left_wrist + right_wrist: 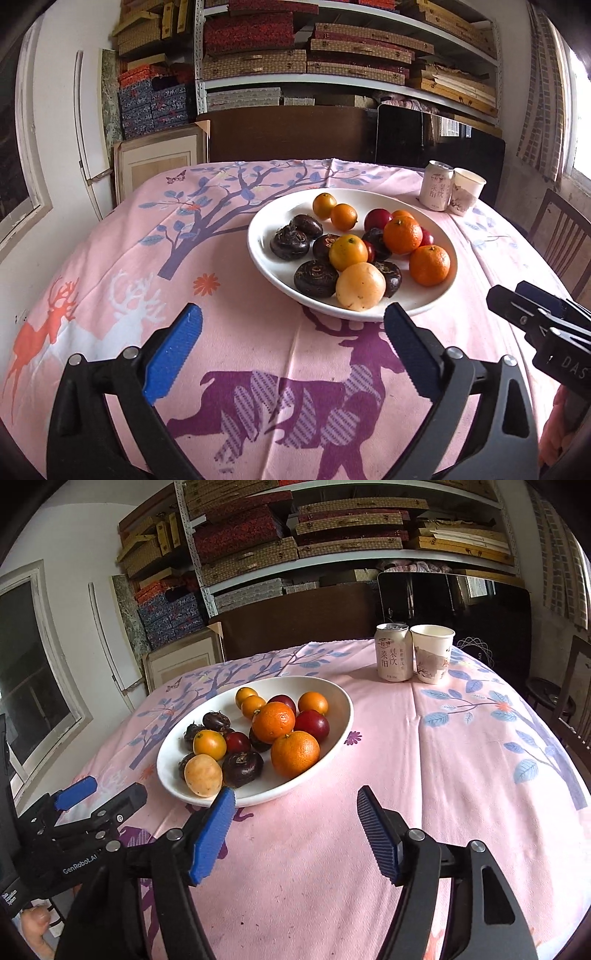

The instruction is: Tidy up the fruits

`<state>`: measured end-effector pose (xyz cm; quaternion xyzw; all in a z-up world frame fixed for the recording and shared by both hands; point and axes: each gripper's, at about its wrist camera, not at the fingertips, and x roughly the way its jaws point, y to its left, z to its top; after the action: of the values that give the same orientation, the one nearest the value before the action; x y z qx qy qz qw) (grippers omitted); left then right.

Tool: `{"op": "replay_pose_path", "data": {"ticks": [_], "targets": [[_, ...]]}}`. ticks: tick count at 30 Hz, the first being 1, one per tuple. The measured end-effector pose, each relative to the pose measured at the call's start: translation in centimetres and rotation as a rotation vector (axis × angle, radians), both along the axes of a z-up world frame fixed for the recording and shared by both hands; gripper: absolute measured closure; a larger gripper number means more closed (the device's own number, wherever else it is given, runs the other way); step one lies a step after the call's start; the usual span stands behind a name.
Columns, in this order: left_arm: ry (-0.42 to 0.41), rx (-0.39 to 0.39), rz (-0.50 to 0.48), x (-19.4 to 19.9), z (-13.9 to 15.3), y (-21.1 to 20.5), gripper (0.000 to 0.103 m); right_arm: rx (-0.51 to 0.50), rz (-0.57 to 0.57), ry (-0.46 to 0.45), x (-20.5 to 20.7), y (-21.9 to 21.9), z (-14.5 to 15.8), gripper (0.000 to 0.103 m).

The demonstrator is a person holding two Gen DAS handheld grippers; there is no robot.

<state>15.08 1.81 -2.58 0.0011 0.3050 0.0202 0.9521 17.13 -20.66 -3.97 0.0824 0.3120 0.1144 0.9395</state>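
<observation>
Left gripper [291,354] hangs over the pink tablecloth [258,332], blue pads spread wide, nothing between them. Right gripper [295,834] beside it, jaws parted too, also empty; "GenRobot.AI" reads on the left one's body in the right view. Just ahead sits the white plate [258,229], its rim touching neither claw, nothing blocking the way in. On it: a pale yellow fruit [360,286] nearest, dark water chestnuts [316,277], mandarins [429,265], small kumquats [324,205], red plums [377,219]. Further back, a drink can [393,651] with Chinese lettering stands touching a paper cup [432,653]. The cloth shows deer and a blue-leafed tree. Beyond, shelves [351,79] stacked with woven boxes.
</observation>
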Motion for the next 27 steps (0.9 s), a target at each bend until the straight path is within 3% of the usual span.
{"op": "replay_pose_path", "data": {"ticks": [9,21,27], "targets": [[-0.010,0.004,0.006,-1.3,0.3,-0.1,0.005,-0.056,0.006,-0.028,-1.4,0.8,0.1,0.021],[-0.012,0.067,0.006,-1.4,0.4,-0.9,0.005,-0.058,-0.006,-0.024,-1.6,0.7,0.1,0.014],[-0.028,0.063,-0.002,-1.8,0.8,-0.9,0.005,-0.057,-0.007,-0.025,-1.6,0.7,0.1,0.012]]}}
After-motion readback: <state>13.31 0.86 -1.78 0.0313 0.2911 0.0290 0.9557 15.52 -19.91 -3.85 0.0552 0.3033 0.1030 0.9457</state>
